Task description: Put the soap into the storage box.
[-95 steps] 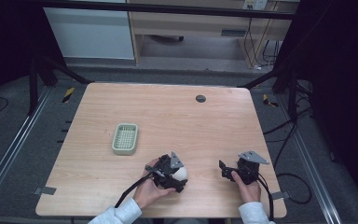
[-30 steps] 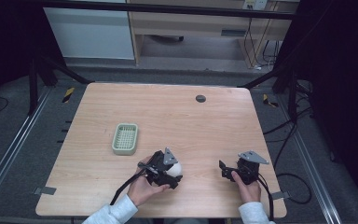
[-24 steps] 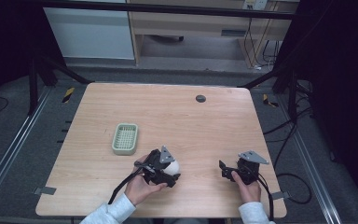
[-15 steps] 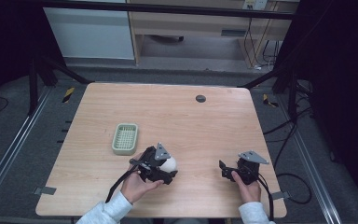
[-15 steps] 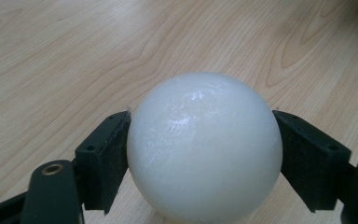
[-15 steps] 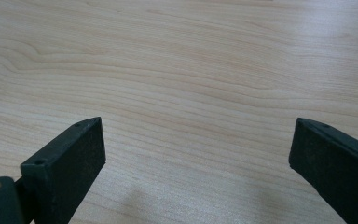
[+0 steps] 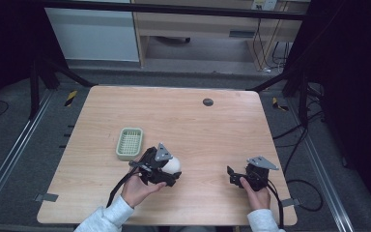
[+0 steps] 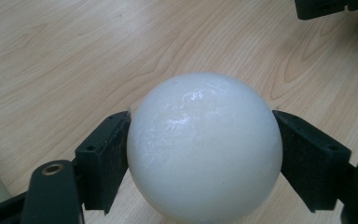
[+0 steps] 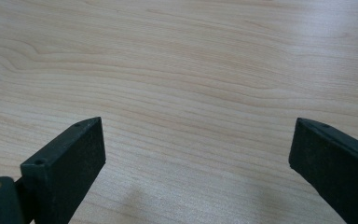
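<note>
White ball [image 8: 204,148] pinched by the left gripper [image 7: 166,169] has drifted toward ten o'clock, nearing the green basket [image 7: 129,143]; the right gripper [image 7: 233,174] stays spread, idle.

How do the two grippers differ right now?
The left gripper is shut on a white ball; the right gripper is open, with bare table between its jaws. In the high view, the left sits by the green tray, the right nearer the table's right edge. Both are black and hand-held.
</note>
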A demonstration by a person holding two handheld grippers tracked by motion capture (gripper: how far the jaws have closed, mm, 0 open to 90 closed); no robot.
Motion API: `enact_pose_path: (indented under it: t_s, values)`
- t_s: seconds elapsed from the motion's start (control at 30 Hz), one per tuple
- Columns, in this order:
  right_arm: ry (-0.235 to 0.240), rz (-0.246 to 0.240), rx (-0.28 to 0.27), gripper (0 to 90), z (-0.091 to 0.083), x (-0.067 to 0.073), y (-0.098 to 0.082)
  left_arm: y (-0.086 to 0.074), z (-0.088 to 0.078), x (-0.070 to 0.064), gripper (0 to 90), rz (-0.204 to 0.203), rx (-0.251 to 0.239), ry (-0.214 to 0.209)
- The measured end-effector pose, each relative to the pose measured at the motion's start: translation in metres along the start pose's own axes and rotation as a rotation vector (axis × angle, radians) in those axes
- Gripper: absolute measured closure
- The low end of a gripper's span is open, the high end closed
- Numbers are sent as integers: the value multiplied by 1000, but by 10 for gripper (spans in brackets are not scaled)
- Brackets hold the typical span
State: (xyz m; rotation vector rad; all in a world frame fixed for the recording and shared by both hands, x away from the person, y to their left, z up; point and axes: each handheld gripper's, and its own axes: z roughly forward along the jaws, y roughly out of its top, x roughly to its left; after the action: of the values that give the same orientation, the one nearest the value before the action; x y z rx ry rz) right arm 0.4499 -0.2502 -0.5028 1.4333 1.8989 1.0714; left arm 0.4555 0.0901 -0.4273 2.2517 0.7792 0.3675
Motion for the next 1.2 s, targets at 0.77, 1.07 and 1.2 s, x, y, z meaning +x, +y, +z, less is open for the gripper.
enact_pose_path:
  t_s: [0.77,1.07,1.2]
  values:
    - [3,-1,0,40,0,1,0,3,-24,23,227,-27,-26,39]
    - [2,0,2,40,0,1,0,-3,-30,32,227,-40,-26,55]
    - [-2,-4,2,40,1,1,0,-4,-34,36,227,-47,-33,60]
